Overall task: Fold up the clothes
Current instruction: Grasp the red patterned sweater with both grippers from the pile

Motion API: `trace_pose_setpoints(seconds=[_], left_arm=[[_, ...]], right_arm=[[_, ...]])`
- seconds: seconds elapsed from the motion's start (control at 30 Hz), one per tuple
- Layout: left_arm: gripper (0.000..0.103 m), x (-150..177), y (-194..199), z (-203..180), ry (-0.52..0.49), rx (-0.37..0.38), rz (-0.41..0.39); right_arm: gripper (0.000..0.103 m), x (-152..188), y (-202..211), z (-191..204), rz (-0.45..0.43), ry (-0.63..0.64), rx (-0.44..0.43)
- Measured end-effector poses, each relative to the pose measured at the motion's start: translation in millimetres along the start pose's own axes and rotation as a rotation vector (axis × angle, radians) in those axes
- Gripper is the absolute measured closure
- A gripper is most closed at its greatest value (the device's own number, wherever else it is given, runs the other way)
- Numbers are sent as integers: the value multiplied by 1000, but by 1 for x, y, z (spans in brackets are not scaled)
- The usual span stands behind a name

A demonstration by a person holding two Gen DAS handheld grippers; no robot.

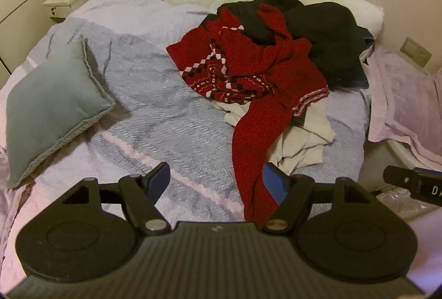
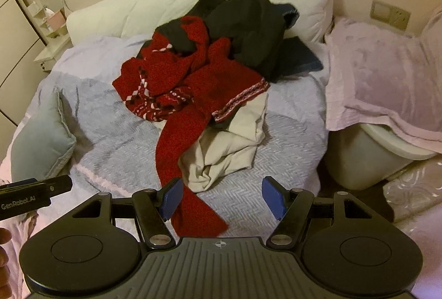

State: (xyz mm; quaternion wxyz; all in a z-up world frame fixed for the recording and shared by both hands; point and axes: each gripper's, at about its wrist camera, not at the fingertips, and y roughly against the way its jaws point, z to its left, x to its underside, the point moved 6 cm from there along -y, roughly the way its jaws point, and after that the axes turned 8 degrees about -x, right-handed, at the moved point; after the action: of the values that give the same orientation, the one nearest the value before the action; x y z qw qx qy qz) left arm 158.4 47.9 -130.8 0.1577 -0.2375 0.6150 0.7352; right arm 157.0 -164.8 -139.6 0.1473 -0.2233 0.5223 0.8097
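- The left tongs (image 1: 215,183) stand wide open and hold nothing; the end of the red sweater's sleeve lies at their right-hand blue pad.
- The right tongs (image 2: 222,198) are also spread wide and empty, the sleeve end lying beside their left-hand pad.
- The red sweater (image 2: 193,78) lies crumpled in a heap of clothes on the bed (image 2: 124,144), one sleeve trailing toward the tongs.
- Black clothes (image 2: 243,31) are piled behind it, and a cream garment (image 2: 229,149) lies partly under it.
- A grey cushion (image 1: 52,105) rests on the bed, well apart from the heap.
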Motion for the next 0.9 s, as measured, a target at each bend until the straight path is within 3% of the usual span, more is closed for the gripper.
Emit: trace_pose_setpoints(seconds=[0.47,0.7,0.9], left_arm=[[32,-71,-122,-28,12,30,62],[32,-106,-184,-40,26,61,84],[32,-129,-233,-43,61,76,98]], right_arm=[[36,-64,-119,-54,26,-235,-148],[36,-81,-187,-88,11,-583,-267],[36,-75,-244,-116,21,-943,-373]])
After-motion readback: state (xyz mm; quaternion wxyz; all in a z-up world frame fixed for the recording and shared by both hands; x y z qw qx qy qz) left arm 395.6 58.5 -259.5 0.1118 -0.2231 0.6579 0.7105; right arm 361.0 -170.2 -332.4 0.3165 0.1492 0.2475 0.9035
